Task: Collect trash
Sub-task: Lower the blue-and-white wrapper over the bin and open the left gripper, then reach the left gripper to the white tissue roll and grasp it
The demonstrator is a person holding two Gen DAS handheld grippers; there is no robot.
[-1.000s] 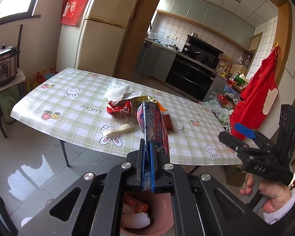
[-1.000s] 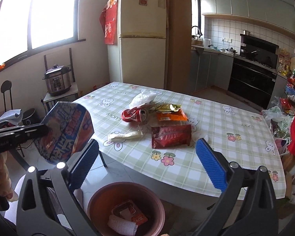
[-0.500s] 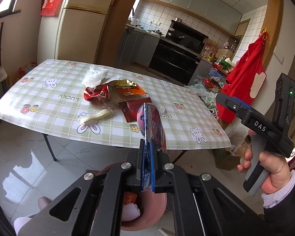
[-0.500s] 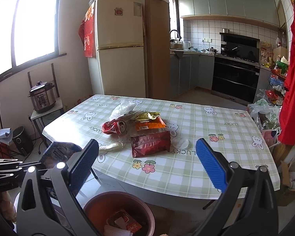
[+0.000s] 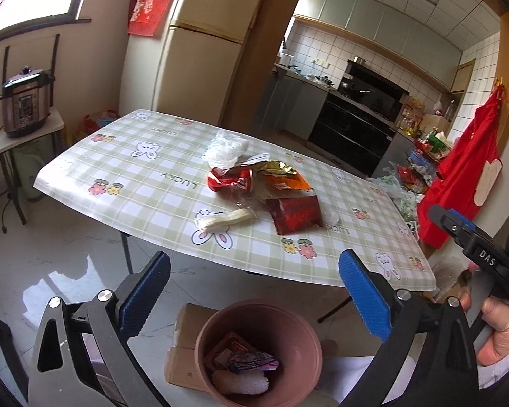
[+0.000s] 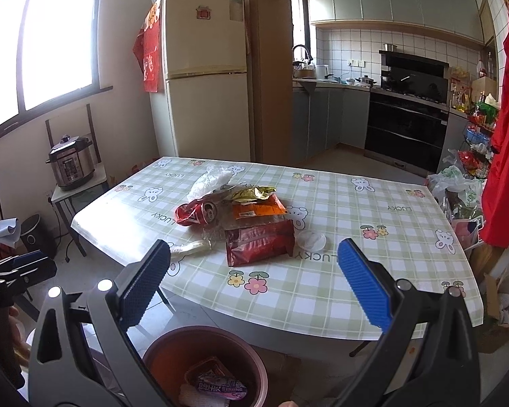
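Observation:
Over the pink-brown bin (image 5: 308,342) on the floor my left gripper (image 5: 254,291) hangs with its jaws opening wide and nothing between them. A blue snack bag (image 5: 252,363) lies inside the bin on a white foam net and a red wrapper. My right gripper (image 6: 254,281) is open and bare above the same bin (image 6: 173,342). On the checked table (image 6: 356,281) lies a heap of trash: a crushed red can (image 6: 195,213), a dark red packet (image 6: 259,240), an orange wrapper (image 6: 256,209), a gold wrapper (image 6: 252,192), a clear bag (image 6: 210,179) and a white foam strip (image 5: 224,220).
A flat cardboard box (image 5: 183,349) lies under the bin. A pressure cooker (image 6: 71,166) stands on a small side table at left. A fridge (image 6: 203,78) is behind the table. Bags and a red apron (image 6: 505,135) crowd the right side.
My left gripper opened and the blue snack bag dropped out of it into the bin. The right gripper stayed open and shifted a little.

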